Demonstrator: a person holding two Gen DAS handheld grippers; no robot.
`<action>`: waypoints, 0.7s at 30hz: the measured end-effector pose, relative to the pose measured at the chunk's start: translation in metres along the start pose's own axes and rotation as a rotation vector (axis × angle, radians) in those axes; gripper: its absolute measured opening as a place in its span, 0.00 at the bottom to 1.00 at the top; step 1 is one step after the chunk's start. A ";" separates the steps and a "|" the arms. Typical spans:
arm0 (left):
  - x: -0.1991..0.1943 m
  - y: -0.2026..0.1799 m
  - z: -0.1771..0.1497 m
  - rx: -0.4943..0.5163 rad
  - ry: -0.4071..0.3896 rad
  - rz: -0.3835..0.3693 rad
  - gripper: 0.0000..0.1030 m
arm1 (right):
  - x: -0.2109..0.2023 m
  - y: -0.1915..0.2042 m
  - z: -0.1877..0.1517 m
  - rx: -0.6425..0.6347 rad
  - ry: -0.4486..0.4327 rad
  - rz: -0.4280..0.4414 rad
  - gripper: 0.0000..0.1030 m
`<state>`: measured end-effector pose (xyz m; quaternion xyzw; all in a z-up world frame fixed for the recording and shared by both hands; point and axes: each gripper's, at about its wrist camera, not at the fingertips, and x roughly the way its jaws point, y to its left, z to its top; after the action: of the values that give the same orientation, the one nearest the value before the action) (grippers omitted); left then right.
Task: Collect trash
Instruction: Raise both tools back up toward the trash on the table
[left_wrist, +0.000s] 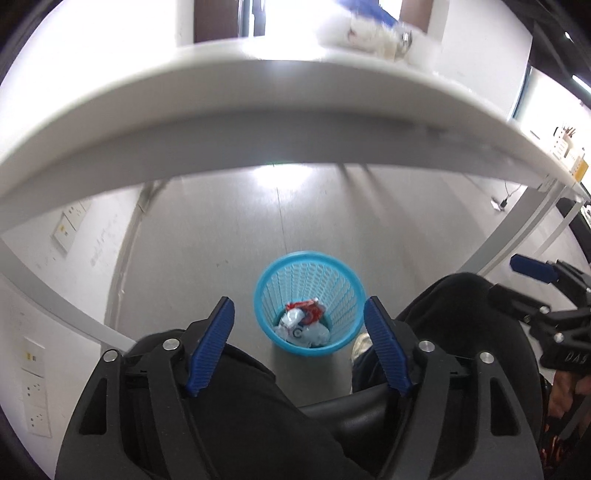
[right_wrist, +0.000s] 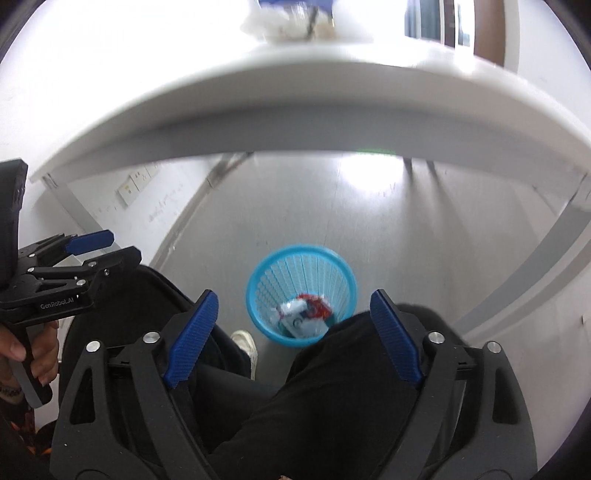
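Left wrist view: left gripper (left_wrist: 299, 345) spread wide, nothing between the ribbed blue pads (left_wrist: 210, 347). Right gripper (right_wrist: 291, 336) same, released and empty. Both hang above my operator's knees, below the table edge (left_wrist: 258, 88).

Trash basket (left_wrist: 309, 303) sits on the floor between the feet, under the table. It already holds crumpled trash (left_wrist: 304, 325), white wrappers with a red piece on top. More blurred white stuff (right_wrist: 284, 18) lies up on the tabletop, by something blue; I can't tell what it is, probably what's left to collect.

Risks as I judge them:
- Raising either gripper straight up could clip the table edge, which hangs right over both.
- The basket is light perforated plastic, tapered to a narrow base; a knee or shoe (right_wrist: 245, 345) beside it could tip it.
- Crumpled wrappers are thin and springy, and could slip from the pads or bounce off the rim.
- The glossy floor (left_wrist: 221, 229) would let the basket slide.
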<state>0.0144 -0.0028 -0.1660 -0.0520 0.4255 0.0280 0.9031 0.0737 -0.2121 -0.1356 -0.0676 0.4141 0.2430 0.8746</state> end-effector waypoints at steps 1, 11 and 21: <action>-0.006 0.001 0.001 -0.001 -0.014 0.000 0.72 | -0.007 0.002 0.003 -0.005 -0.019 0.001 0.79; -0.065 0.016 0.024 -0.038 -0.212 -0.052 0.94 | -0.073 0.013 0.044 -0.032 -0.235 -0.013 0.85; -0.096 0.001 0.067 -0.008 -0.360 -0.026 0.94 | -0.084 0.002 0.101 -0.006 -0.355 -0.028 0.91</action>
<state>0.0044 0.0053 -0.0500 -0.0554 0.2560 0.0270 0.9647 0.0979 -0.2092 -0.0064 -0.0321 0.2515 0.2401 0.9371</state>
